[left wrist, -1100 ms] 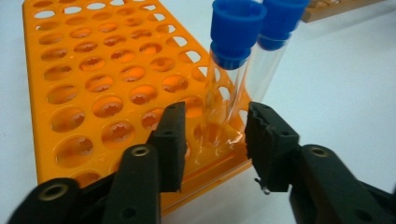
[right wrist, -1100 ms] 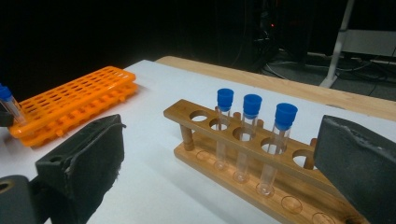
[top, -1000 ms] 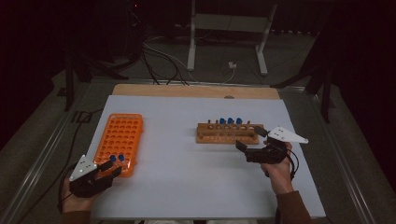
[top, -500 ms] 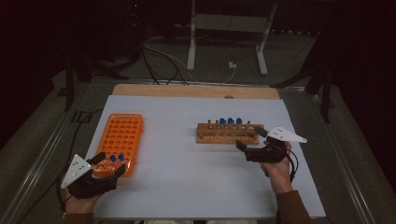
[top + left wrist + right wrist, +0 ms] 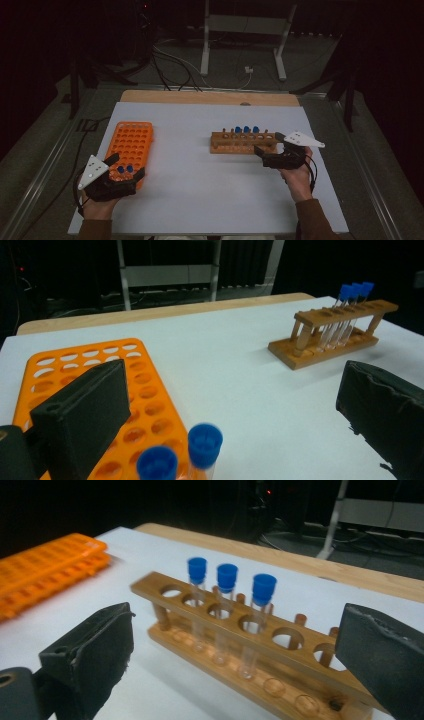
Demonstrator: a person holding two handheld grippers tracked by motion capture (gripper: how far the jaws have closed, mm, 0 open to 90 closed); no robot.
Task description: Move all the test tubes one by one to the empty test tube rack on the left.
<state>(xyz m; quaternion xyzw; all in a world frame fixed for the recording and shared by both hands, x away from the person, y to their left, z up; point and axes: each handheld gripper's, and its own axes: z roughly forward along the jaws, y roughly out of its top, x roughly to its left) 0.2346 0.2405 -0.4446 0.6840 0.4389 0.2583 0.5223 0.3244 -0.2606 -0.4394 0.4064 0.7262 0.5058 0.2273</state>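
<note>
The left gripper (image 5: 126, 171), jaws just opened wide and empty, has released a blue-capped clear plastic tube (image 5: 204, 445) in the orange plastic rack (image 5: 131, 145) just below it, while the open, empty right gripper (image 5: 265, 150) must next close on a tube in the wooden rack (image 5: 241, 144) ahead.

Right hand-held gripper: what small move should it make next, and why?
Probably ease the right hand-held gripper forward around the nearest blue-capped tube, then close. Its jaws stand open and empty before the wooden rack, while two tubes already sit in the orange rack.

Open white table (image 5: 200, 175) lies between the orange rack (image 5: 131, 145) at nine o'clock and the wooden rack (image 5: 242, 142) at three. Capped tubes (image 5: 246, 130) stand upright in the wooden one.
</note>
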